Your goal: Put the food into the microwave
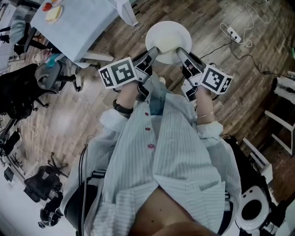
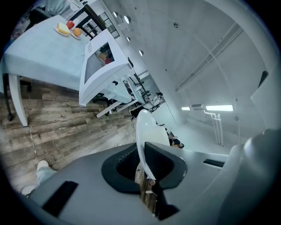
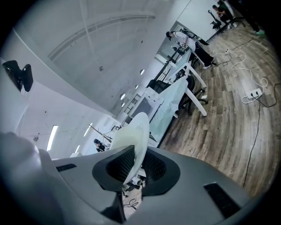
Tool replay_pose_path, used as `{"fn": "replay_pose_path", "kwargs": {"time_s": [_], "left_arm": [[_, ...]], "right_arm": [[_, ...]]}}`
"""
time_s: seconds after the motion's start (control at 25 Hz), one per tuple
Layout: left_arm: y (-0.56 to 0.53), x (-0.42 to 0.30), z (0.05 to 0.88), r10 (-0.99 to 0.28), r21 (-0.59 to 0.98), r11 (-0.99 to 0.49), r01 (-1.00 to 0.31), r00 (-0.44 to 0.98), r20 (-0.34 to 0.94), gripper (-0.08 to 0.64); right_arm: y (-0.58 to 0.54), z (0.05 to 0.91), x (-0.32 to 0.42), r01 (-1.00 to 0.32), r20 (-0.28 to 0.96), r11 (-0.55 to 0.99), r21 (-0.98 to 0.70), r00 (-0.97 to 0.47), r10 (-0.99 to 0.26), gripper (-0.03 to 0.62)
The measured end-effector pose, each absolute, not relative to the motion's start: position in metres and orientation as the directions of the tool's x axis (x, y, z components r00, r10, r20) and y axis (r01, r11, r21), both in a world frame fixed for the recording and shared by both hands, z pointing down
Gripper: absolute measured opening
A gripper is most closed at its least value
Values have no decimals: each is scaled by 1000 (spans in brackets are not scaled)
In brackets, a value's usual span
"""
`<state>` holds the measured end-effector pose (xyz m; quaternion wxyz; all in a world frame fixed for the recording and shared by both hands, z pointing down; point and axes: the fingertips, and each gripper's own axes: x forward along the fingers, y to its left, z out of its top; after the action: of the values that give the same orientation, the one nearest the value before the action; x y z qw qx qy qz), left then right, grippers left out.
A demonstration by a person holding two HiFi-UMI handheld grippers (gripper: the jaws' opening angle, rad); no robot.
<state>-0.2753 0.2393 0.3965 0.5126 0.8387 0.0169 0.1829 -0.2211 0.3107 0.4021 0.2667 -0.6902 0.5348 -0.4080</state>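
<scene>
I hold a white plate (image 1: pixel 168 37) out in front of the person, over the wooden floor, with a gripper on each side. My left gripper (image 1: pixel 154 51) is shut on its left rim and my right gripper (image 1: pixel 181 51) on its right rim. The plate's top looks bare. In the left gripper view the plate (image 2: pixel 147 132) stands edge-on between the jaws (image 2: pixel 142 160); beyond it a white microwave (image 2: pixel 103 66) sits on a pale table, with fruit on a small plate (image 2: pixel 68 30) behind. In the right gripper view the plate (image 3: pixel 134 138) is likewise clamped in that gripper (image 3: pixel 131 169).
The pale table (image 1: pixel 83 25) with the fruit plate (image 1: pixel 53 12) lies at the upper left. Office chairs (image 1: pixel 53 76) stand left of the person. A power strip with cables (image 1: pixel 233 32) lies on the floor at the upper right, and white furniture (image 1: pixel 283 90) stands at the right edge.
</scene>
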Motion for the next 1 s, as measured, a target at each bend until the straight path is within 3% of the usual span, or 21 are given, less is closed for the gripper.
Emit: {"fn": "replay_pose_path", "kwargs": {"time_s": [0.4, 1.0], "left_arm": [[231, -241, 405, 221, 860, -482, -169, 926, 306, 29], [178, -119, 400, 212, 852, -489, -185, 923, 322, 30]], "right_arm": [[303, 412, -188, -500, 276, -287, -817, 99, -956, 64], [251, 409, -67, -480, 275, -299, -825, 121, -954, 64]]}}
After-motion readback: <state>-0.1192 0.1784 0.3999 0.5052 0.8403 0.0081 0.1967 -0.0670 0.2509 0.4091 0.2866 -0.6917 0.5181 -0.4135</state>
